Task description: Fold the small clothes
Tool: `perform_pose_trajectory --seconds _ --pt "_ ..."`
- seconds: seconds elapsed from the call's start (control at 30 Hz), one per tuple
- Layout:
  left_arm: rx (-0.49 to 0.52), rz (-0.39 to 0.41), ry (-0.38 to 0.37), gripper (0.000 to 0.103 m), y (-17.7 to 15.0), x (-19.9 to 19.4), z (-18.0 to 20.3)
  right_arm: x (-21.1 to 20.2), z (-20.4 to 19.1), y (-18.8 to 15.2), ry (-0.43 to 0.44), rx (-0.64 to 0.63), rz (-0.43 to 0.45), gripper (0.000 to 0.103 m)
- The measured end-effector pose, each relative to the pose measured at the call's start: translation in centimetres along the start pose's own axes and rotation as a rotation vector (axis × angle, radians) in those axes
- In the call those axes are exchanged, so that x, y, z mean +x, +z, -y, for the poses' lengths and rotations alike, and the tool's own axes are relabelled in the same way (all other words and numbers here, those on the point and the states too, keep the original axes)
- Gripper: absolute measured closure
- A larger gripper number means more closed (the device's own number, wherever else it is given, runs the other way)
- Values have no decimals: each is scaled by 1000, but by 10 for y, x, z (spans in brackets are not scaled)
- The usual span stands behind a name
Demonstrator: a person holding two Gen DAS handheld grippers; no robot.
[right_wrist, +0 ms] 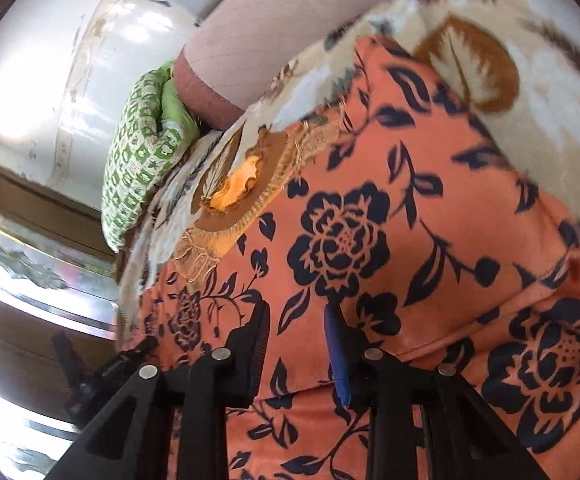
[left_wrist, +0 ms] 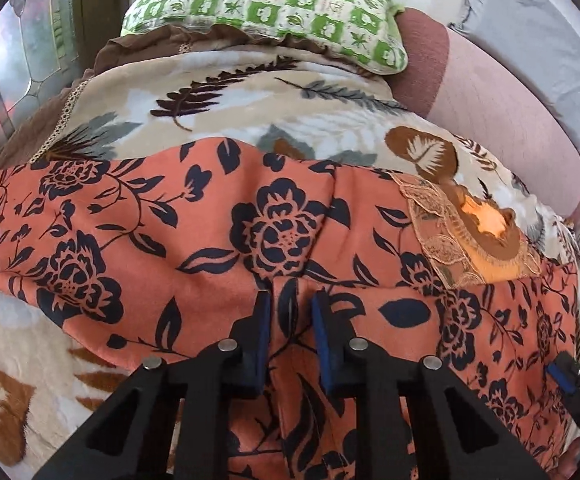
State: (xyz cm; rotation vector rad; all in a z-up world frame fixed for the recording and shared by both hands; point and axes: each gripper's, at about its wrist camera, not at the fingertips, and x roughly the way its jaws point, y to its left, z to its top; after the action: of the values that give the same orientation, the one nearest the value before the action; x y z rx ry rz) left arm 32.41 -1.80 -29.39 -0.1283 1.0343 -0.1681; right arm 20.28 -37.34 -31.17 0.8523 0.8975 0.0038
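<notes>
Two grippers pinching an orange floral garment spread on a leaf-print blanket.

Left wrist view: the left gripper (left_wrist: 290, 300) stands nearly closed, pinching a raised fold of the orange floral garment (left_wrist: 210, 220); the leaf-print blanket (left_wrist: 230, 96) lies beneath, and the garment's near edge is cut off.
Right wrist view: the right gripper (right_wrist: 296, 312) stands narrowly open over blurred fabric; grip uncertain.

Green checked pillow (left_wrist: 266, 8), leaf-print blanket (left_wrist: 250, 100), perhaps bolster (left_wrist: 502, 108)

The left tool (left_wrist: 290, 300) is matte black plastic with two flat fingers faced in blue pads (left_wrist: 321, 320). Behind each finger, angular black arms with triangular cut-outs carry round silver pins at the pivots. The right tool (right_wrist: 299, 312) has the same build: black linkage, silver pins, and a blue pad (right_wrist: 336, 352) on one finger.
</notes>
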Motion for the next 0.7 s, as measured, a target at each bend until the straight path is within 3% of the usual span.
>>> perform_pose_trajectory --seconds 0.03,0.1,0.13,0.23,0.3,0.33,0.43,0.47,0.57,0.7 --pt "-5 6 -8 78 0 -2 0 -2 -3 0 -7 -18 14 73" --pt "-34 21 -26 52 0 -5 -1 -6 -8 1 -4 -42 37 73" --pt "-46 30 -27 29 0 -6 0 -9 -9 3 -4 -44 56 73" --pt "-42 59 -32 25 -3 -6 6 -16 -7 8 -12 -28 104 73" --pt "-15 35 -44 40 -3 0 12 -17 -3 12 -9 -11 116 73" --pt "0 21 -37 58 -4 4 15 -17 -2 14 -8 -5 117 73" --pt "100 10 82 88 -6 10 23 -17 1 18 0 12 113 73" --pt "114 17 83 93 -5 8 22 -17 0 19 1 12 112 73" --pt "99 57 36 95 -3 -5 16 -17 0 23 -12 6 113 73" --pt "192 120 7 95 4 -28 30 -16 6 29 -7 43 109 73"
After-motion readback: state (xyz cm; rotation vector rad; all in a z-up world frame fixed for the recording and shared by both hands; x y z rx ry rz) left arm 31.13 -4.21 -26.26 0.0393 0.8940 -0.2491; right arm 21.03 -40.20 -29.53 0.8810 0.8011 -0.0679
